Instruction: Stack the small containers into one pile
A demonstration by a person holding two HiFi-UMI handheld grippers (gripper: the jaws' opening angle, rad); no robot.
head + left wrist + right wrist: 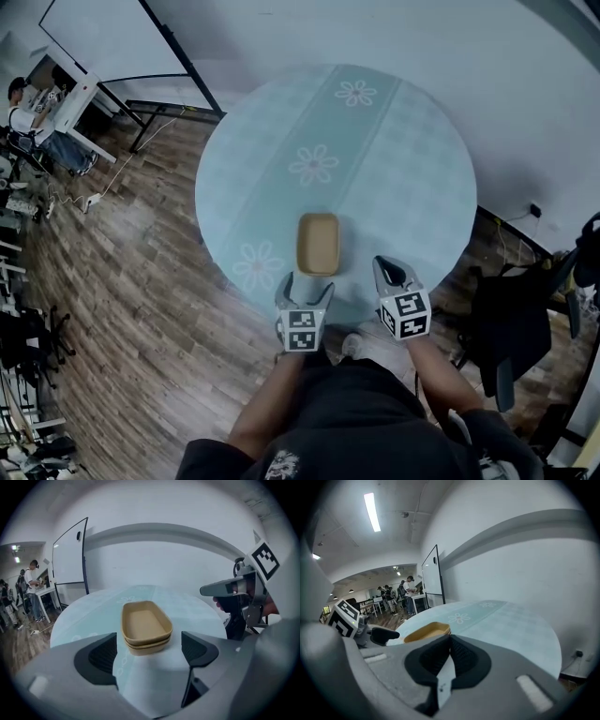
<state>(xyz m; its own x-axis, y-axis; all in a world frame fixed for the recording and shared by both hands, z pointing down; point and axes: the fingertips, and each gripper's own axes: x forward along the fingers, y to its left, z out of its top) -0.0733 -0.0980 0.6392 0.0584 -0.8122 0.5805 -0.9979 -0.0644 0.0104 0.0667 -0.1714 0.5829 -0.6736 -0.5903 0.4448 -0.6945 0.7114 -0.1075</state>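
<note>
A pile of tan rectangular containers (318,243), one nested in another, stands on the round pale-blue table (394,169) near its front edge. In the left gripper view the pile (146,627) lies a short way ahead of the wide-apart jaws, with nothing between them. My left gripper (304,287) is open just in front of the pile. My right gripper (391,273) hangs to the right of the pile, shut and empty. In the right gripper view its black pads (461,656) meet, and the pile (427,631) shows to the left beyond them.
The tablecloth has white flower prints (314,164). A whiteboard (70,557) stands behind the table. People work at desks at the far left (37,112). A dark chair with clothing (516,319) is at the table's right. Wooden floor surrounds the table.
</note>
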